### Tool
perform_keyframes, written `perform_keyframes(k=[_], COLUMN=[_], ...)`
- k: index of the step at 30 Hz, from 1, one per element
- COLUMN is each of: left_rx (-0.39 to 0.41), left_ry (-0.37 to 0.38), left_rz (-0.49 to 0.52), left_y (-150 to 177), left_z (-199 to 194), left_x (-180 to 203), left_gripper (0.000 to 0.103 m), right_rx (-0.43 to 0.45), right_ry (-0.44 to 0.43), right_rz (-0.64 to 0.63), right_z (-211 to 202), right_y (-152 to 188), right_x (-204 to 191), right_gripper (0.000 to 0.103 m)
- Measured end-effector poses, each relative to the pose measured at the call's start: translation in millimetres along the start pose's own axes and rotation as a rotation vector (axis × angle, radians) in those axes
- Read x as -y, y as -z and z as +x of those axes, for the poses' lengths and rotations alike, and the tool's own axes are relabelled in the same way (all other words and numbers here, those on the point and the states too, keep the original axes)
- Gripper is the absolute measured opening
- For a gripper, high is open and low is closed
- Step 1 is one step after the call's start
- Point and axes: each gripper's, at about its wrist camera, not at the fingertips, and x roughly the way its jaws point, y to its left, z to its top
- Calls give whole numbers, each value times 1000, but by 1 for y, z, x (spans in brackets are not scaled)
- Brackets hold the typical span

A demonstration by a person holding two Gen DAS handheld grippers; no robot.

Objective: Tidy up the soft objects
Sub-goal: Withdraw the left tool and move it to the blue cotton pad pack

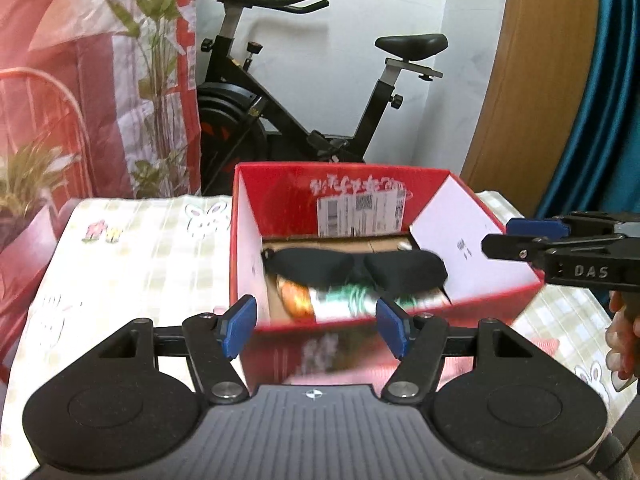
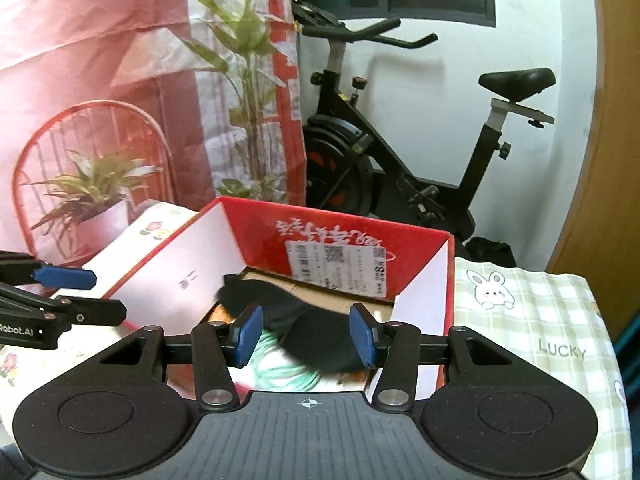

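Both claws released, gripping nothing: left claw (image 1: 316, 326), right claw (image 2: 306, 334). Hovering near red box (image 1: 400, 184) holding black eye mask (image 1: 356, 266).

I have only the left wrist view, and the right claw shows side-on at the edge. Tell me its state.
Observer: The right claw is open, with nothing held between its pads.
Operator: Say what it faces.
Observer: It points into the red box, and the black mask lies in line with the gap, down in the box.
Operator: Describe the cloth to the right of the box.
Observer: It is checked, with a rabbit drawn on it and the word LUCKY below.
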Motion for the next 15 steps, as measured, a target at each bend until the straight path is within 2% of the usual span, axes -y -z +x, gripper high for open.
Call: perform_keyframes(k=[6,15], left_rx=[-29,-102], left_ry=[27,73], left_rz=[-51,-114], left_y=[36,91], left_z=[-15,-20], left_x=[4,21], left_gripper=[68,68], right_rx=[7,-87], right_ry=[-28,-56], right_rz=[-3,2], right_z=[-31,-47], right_y=[36,100], right_x=[-15,-36], right_gripper=[45,45])
